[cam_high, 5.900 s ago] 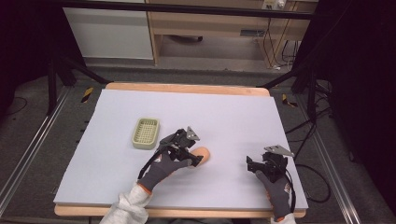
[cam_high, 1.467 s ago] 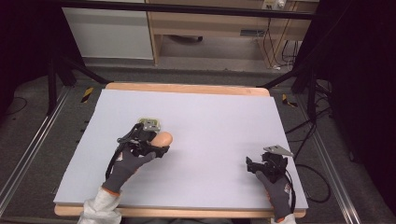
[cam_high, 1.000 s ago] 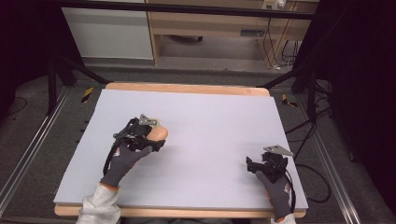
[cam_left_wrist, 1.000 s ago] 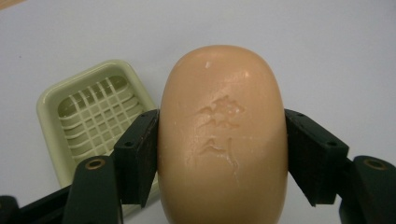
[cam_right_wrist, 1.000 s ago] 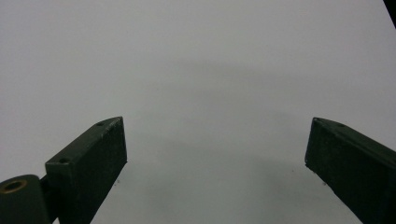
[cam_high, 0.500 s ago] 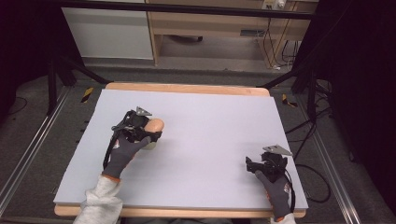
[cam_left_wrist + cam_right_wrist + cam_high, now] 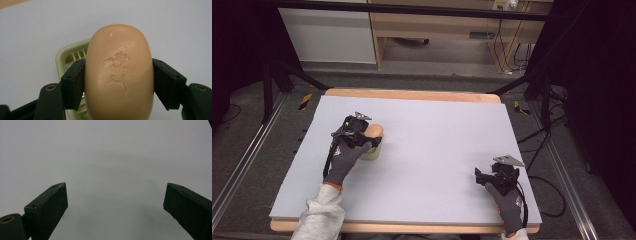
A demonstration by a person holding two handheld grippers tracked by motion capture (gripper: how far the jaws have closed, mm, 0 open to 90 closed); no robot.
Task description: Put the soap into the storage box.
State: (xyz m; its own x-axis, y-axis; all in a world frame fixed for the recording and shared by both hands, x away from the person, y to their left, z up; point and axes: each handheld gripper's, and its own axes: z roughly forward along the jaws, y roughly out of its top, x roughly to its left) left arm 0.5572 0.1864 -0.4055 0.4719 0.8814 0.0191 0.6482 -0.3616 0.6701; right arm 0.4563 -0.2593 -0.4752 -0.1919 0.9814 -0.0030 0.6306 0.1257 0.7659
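An oval peach-coloured bar of soap (image 7: 119, 72) with a stamped mark is clamped between both jaws of my left gripper (image 7: 119, 85). In the high view the soap (image 7: 374, 131) and left gripper (image 7: 362, 137) hang over the pale green soap dish (image 7: 371, 153), which the hand mostly hides. The left gripper view shows the slotted soap dish (image 7: 68, 56) just beneath and behind the bar. My right gripper (image 7: 486, 179) rests at the table's near right, its jaws wide apart over bare tabletop (image 7: 112, 170) with nothing between them.
The pale grey table top (image 7: 437, 135) has a wooden rim (image 7: 412, 95) at the back. Black cables (image 7: 537, 145) trail off the right edge. A cabinet and shelf unit (image 7: 412, 30) stand beyond the table.
My left gripper has carried the soap from mid-table leftward and back until it stands over the soap dish. The right gripper has stayed put.
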